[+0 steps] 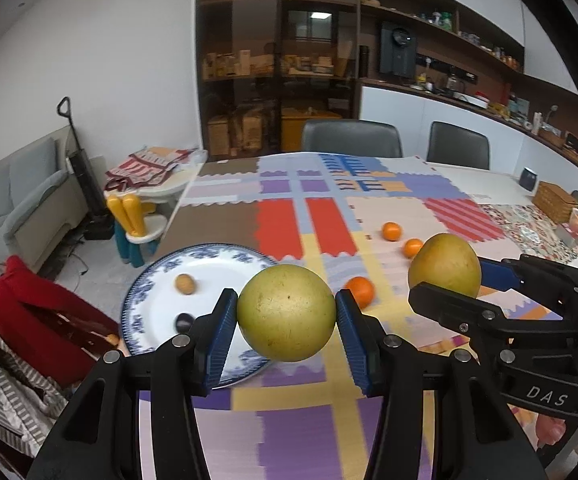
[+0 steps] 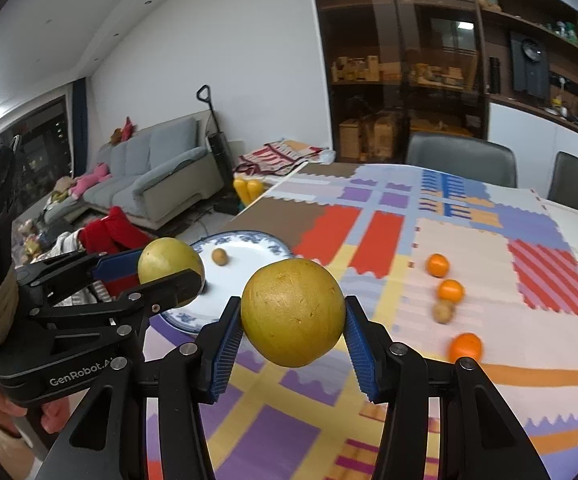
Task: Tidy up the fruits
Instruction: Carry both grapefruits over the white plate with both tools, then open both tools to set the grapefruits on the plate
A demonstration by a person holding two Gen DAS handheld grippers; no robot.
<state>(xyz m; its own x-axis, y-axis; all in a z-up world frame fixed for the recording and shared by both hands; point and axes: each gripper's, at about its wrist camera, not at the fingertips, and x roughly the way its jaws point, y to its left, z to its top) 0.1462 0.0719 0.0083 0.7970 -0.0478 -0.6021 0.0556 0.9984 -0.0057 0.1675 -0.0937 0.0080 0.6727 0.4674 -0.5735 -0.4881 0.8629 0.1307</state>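
Note:
My left gripper (image 1: 285, 312) is shut on a yellow-green pear (image 1: 285, 313), held above the near right rim of a blue-patterned white plate (image 1: 209, 264). The plate holds a small brown fruit (image 1: 185, 283) and a dark one (image 1: 183, 322). My right gripper (image 2: 293, 314) is shut on a second yellow-green pear (image 2: 292, 312), held above the patchwork cloth to the right of the plate (image 2: 249, 252). Each gripper shows in the other's view, the left (image 2: 157, 276) and the right (image 1: 455, 276). Three oranges (image 2: 437, 265) (image 2: 450, 290) (image 2: 465, 347) and a small brown fruit (image 2: 443, 311) lie on the cloth at right.
A patchwork tablecloth (image 1: 329, 220) covers the table. Two grey chairs (image 1: 351, 136) stand at the far side. A wicker box (image 1: 555, 200) and a dark speaker (image 1: 528, 179) sit at the far right. A red garment (image 1: 29, 312) hangs by the table's left edge.

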